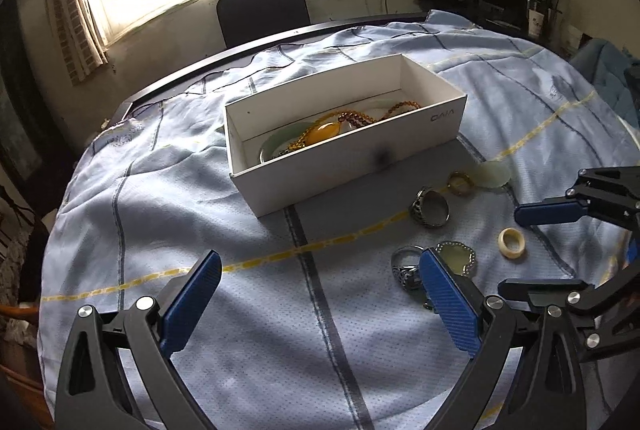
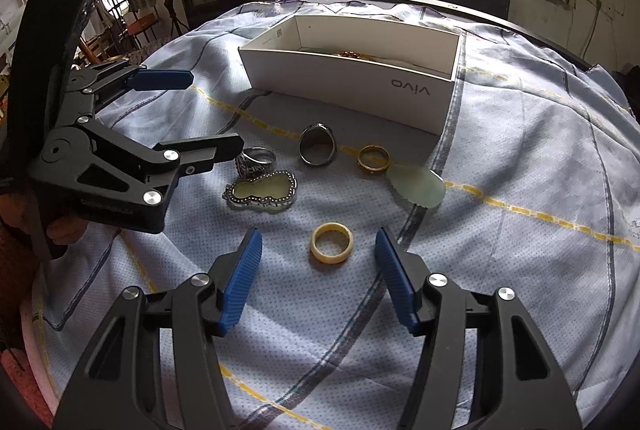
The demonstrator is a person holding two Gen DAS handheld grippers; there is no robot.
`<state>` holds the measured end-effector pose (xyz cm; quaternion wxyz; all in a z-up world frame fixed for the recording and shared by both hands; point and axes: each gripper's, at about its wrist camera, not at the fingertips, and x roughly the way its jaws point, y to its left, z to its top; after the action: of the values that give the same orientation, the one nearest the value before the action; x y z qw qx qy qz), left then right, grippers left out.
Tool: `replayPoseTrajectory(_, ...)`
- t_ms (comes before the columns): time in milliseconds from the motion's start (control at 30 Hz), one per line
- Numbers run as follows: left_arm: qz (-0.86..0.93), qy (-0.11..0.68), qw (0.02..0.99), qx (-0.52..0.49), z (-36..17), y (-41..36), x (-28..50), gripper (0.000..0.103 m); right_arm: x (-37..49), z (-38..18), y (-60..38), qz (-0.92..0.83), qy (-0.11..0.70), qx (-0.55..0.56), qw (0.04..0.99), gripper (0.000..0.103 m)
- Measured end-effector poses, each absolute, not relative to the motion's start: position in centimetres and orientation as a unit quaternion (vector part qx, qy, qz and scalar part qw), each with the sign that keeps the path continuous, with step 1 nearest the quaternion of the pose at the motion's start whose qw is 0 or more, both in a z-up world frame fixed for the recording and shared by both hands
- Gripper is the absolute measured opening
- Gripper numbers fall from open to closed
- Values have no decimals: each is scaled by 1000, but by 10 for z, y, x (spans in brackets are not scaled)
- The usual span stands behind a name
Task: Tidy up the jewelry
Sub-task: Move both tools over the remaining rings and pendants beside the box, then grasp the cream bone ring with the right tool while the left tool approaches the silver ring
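White box (image 1: 352, 166) holds an amber bead necklace (image 1: 352, 120) and jade pieces.

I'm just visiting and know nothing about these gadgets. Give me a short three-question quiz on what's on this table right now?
1. True or false: the right gripper is shut on the cream ring.
2. Which piece lies nearest the left gripper: A) the gold ring, B) the ornate silver ring, C) the pale green jade disc?
3. Fill in: the amber bead necklace lies inside the white ____.

Key
1. False: its jaws are open, with the ring lying on the cloth just ahead of them.
2. B
3. box
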<state>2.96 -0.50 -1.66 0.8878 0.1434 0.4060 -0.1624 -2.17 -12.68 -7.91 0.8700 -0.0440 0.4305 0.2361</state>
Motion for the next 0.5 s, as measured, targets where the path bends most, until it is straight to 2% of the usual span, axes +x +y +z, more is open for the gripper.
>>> replayPoseTrajectory(167, -176, 408, 883, 148, -18, -9, 27, 100, -20, -79, -127, 238, 429, -39, 871, 58)
replayPoseTrajectory(500, -199, 403, 880, 156, -22, -19, 21, 100, -19, -80, -126, 225, 426, -71, 873, 43)
